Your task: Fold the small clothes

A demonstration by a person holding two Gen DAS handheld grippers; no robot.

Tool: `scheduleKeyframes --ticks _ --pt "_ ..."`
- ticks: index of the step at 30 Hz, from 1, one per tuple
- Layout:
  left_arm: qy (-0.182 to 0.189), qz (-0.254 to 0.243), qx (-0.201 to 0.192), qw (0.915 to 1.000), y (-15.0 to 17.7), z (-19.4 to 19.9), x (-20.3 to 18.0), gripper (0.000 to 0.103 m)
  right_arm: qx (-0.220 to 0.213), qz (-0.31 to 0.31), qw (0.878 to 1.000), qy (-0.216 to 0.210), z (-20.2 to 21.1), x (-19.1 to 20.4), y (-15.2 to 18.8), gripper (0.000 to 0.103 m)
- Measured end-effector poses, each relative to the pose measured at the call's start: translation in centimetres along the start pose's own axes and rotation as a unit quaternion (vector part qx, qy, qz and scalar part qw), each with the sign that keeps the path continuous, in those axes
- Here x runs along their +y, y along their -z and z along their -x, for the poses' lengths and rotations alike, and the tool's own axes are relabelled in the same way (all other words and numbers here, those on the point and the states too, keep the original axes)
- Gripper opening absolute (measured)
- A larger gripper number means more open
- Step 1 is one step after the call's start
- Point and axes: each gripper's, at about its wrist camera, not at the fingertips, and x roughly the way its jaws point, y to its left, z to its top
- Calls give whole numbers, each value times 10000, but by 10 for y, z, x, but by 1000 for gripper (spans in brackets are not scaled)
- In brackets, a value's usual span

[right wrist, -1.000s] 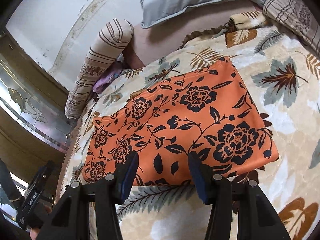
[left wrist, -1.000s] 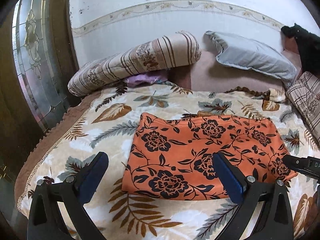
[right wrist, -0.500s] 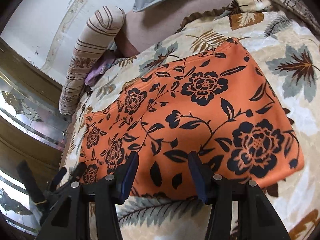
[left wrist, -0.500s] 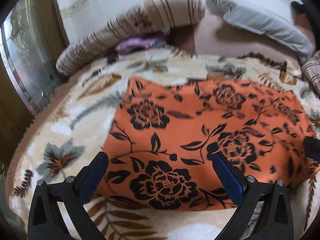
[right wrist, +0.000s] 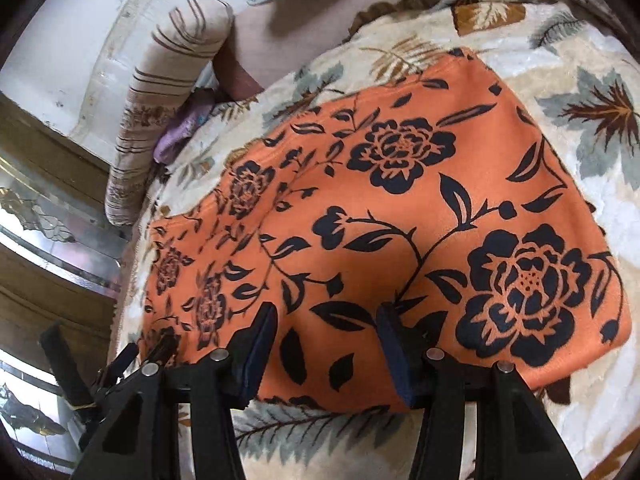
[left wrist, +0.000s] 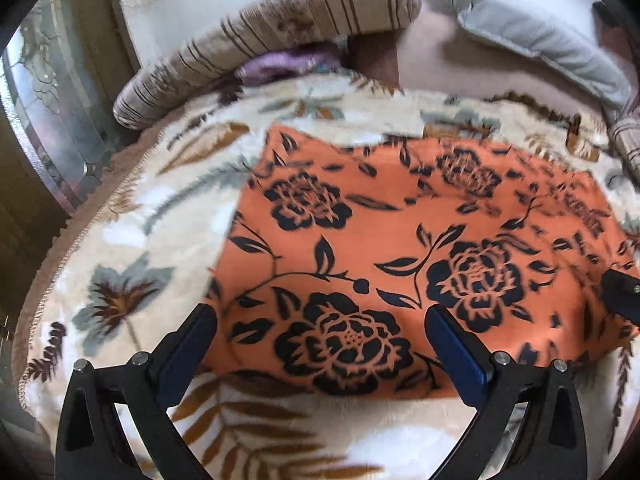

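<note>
My left claw [left wrist: 320,332] and right claw [right wrist: 326,328], both spread and empty, hover at the near edge of the orange floral cloth [right wrist: 400,220] on the bed [left wrist: 120,240]: approach step; next, pinching that edge.

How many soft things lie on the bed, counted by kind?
Orange cloth: 1
Striped pillows: 2
Grey pillow: 1
Purple cloth: 1
Blanket: 1
Total: 6

both wrist views low over cloth [left wrist: 400,240]
</note>
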Motion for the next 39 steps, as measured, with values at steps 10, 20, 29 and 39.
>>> scheduleKeyframes --ticks 10,20,29,39 --pt "64 -12 -821 9966 -4 92 8 103 -774 115 9964 -313 60 10 16 56" --pt "333 -120 -1783 9833 -7 193 0 103 -1406 -213 9869 -758 112 -3 28 59" --pt "736 -179 -2210 9723 -12 246 -29 103 -1572 -424 9845 -657 135 -34 34 60" --pt "606 -289 -1468 9869 -9 178 -55 103 -1530 -653 9845 -562 137 -59 29 60"
